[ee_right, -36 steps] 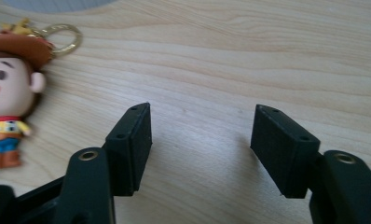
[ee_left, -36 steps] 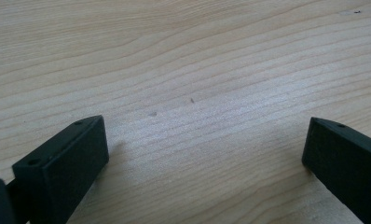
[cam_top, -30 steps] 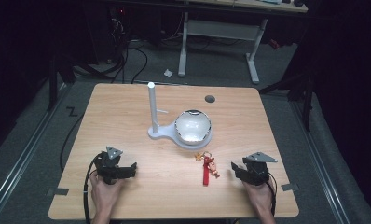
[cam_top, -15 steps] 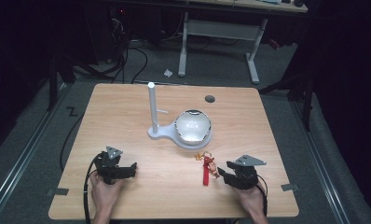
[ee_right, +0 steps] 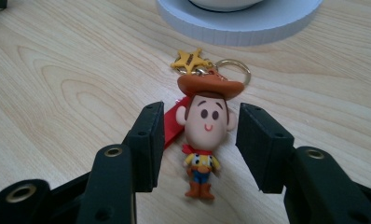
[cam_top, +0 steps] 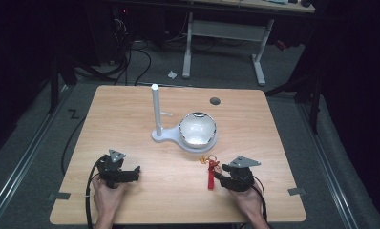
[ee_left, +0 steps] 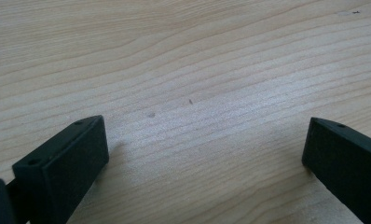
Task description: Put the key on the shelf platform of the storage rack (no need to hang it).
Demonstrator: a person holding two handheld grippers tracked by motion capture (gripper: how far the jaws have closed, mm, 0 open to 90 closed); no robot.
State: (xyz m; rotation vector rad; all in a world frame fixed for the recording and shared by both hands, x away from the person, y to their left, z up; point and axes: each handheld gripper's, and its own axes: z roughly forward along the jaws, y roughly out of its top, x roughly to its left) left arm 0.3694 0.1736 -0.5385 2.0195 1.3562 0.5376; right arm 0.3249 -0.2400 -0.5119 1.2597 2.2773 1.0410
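Dim room, grey carpeted floor (cam_top: 145, 71), black cables (cam_top: 126, 57) trailing, white-legged desk (cam_top: 226, 33) behind the wooden table (cam_top: 131, 109)

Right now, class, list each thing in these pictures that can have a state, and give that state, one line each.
Left gripper: open, jaws wide over bare table.
Right gripper: open, jaws either side of the keychain figure's head.
Cowboy keychain: lying flat, not gripped.
Bowl: upright on the white stand's base.
White stand: post upright.
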